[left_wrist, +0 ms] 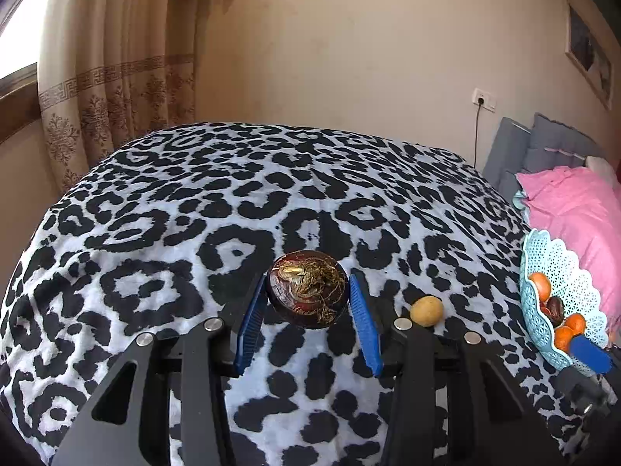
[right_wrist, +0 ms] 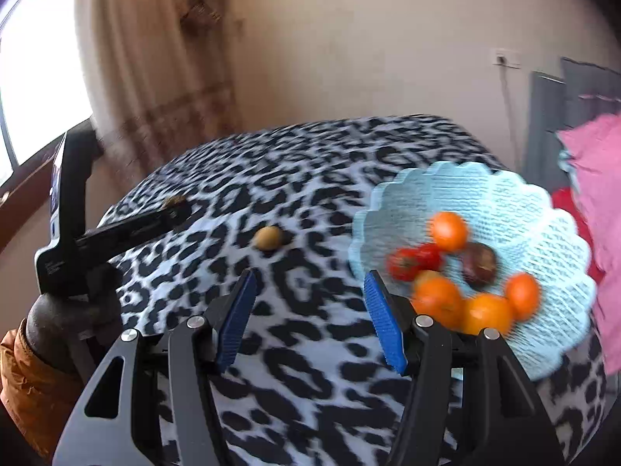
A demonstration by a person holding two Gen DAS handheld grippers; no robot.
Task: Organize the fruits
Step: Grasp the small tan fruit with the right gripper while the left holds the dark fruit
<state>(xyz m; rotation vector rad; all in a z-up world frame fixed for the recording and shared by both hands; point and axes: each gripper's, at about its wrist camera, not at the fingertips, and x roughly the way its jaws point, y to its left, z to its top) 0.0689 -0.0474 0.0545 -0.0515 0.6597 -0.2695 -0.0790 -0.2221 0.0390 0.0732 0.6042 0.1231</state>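
Note:
My left gripper (left_wrist: 306, 291) is shut on a dark red round fruit (left_wrist: 306, 289) with dry fibres on top, held just above the leopard-print blanket (left_wrist: 233, 209). A small yellow-brown fruit (left_wrist: 426, 310) lies on the blanket to its right; it also shows in the right wrist view (right_wrist: 267, 237). A light blue lattice basket (right_wrist: 504, 202) holds several orange fruits (right_wrist: 449, 230), red ones (right_wrist: 403, 263) and a dark one (right_wrist: 480, 262); it shows at the right edge of the left wrist view (left_wrist: 570, 268). My right gripper (right_wrist: 310, 283) is open and empty beside the basket's left rim.
The blanket covers a bed. A pink pillow (left_wrist: 574, 202) lies behind the basket. A curtain (left_wrist: 116, 77) and a window stand at the far left, a wall behind. The left gripper's body and the person's orange sleeve (right_wrist: 27, 380) show at the left of the right wrist view.

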